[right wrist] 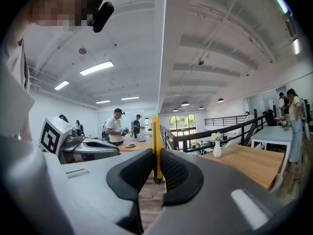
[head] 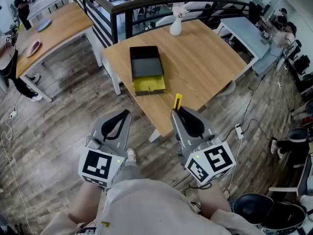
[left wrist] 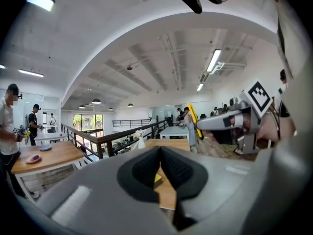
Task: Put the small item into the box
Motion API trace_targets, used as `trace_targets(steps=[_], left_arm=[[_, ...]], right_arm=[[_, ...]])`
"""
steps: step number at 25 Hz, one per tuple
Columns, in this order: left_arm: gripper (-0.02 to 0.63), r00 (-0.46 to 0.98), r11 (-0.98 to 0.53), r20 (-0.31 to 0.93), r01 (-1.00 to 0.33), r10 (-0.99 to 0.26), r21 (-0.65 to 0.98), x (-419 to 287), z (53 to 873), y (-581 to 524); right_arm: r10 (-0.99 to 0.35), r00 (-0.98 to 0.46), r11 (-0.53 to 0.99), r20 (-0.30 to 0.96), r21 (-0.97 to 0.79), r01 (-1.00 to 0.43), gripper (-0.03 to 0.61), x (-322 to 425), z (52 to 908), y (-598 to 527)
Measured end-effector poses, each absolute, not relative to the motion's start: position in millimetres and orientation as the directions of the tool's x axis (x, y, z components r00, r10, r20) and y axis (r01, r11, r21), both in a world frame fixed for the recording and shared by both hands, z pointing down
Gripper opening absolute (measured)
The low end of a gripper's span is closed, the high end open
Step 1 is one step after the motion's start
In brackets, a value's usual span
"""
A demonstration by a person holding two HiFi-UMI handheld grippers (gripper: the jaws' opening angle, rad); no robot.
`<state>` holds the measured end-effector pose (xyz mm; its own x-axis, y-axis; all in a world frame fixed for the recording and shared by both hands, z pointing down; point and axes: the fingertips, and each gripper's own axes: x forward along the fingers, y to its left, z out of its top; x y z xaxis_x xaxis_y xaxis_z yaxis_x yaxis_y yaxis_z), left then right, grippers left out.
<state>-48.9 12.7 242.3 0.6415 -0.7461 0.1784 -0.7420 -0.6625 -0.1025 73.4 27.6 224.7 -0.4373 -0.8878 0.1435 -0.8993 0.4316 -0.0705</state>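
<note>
A dark box [head: 146, 68] with a yellow open drawer [head: 149, 84] lies on the wooden table [head: 205, 62] ahead of me. My right gripper [head: 177, 109] is shut on a thin yellow item [head: 178, 102] that stands up between its jaws; the right gripper view shows the yellow item [right wrist: 155, 146] clamped upright in the right gripper [right wrist: 156, 173]. My left gripper [head: 124, 113] is held beside it, short of the table's near corner, shut with nothing in it. In the left gripper view the left gripper [left wrist: 160, 153] has its tips together, and the yellow item [left wrist: 192, 119] shows at the right.
A white vase [head: 175, 26] stands at the table's far edge. A railing [head: 146, 6] runs behind it. Another wooden table [head: 51, 31] is at the left and a blue-grey one [head: 247, 33] at the right. People stand at the room's edges. Cables [head: 244, 126] cross the wood floor.
</note>
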Motion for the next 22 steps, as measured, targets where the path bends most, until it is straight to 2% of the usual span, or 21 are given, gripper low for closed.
trace_targets(steps=[10,15,22], left_arm=[[0.003,0.675,-0.695,0.191,-0.716,-0.712,-0.060,-78.9,238.7,-95.1],[0.003,0.694,-0.712,0.167,-0.697,-0.700,-0.091,-83.4,241.0,-121.7],[0.003,0.703,-0.721,0.183,-0.691,-0.687,-0.053,-92.8,245.4,-150.4]], right_arm=[[-0.902,-0.406,0.400,0.146,-0.066,-0.914,0.051,39.6,219.2,-77.8],[-0.906,-0.393,0.388,0.155,-0.062,-0.920,0.051,32.9,225.6,-99.7],[-0.908,-0.377,0.370,0.180,-0.072,-0.926,0.051,25.2,234.1,-126.6]])
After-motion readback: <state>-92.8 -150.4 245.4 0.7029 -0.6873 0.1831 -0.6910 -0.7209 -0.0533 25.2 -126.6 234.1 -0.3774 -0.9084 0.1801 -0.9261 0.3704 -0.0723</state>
